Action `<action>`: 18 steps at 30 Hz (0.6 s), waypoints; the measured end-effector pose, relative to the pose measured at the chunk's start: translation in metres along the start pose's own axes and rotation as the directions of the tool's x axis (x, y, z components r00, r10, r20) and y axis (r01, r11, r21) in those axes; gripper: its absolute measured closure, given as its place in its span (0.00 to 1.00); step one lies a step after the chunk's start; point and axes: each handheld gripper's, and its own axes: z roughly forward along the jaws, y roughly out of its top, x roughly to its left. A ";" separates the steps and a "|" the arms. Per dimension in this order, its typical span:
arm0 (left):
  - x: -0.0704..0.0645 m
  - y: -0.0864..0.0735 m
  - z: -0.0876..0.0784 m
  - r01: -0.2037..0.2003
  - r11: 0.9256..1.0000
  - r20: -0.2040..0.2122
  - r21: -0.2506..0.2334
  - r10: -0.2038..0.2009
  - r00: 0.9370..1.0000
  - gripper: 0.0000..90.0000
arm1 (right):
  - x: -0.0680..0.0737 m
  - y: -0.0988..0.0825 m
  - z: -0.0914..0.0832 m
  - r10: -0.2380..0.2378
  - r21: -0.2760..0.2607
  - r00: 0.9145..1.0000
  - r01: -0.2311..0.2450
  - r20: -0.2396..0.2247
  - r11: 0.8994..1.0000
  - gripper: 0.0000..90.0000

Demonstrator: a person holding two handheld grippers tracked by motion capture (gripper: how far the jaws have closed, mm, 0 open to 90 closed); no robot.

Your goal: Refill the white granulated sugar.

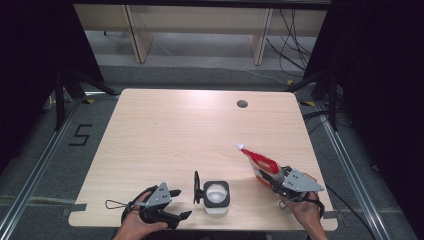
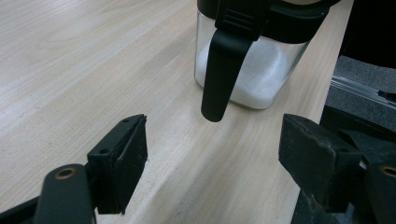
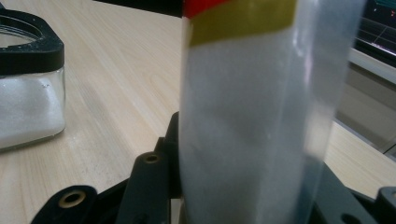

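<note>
Near the table's (image 1: 165, 130) front edge stands a clear jar (image 1: 216, 197) of white grains, its black lid flipped up on the left. The left claw (image 1: 181, 203) rests just left of it, jaws apart with nothing between. Toward the front right corner, the right claw (image 1: 276, 179) is clamped on a red-and-white pouch (image 1: 260, 164), seemingly tilted with its spout pointing away from the front edge.

The high view is looking forward and down from above the person's side, taking in the whole surface (image 1: 200, 130) from well back. The left gripper view is riding low, facing along its tongs (image 2: 212, 163) toward the glass jar (image 2: 252, 74) just ahead. The right gripper view is sitting very close behind the pouch (image 3: 252, 116), with the same jar (image 3: 28, 107) showing at its left edge. All three are sharing that jar (image 1: 216, 197).
</note>
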 end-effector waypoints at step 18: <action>0.001 0.000 0.000 -0.011 1.000 0.001 -0.006 0.011 1.000 0.26 | -0.009 -0.013 -0.017 0.178 -0.028 0.984 -0.177 0.016 0.984 0.72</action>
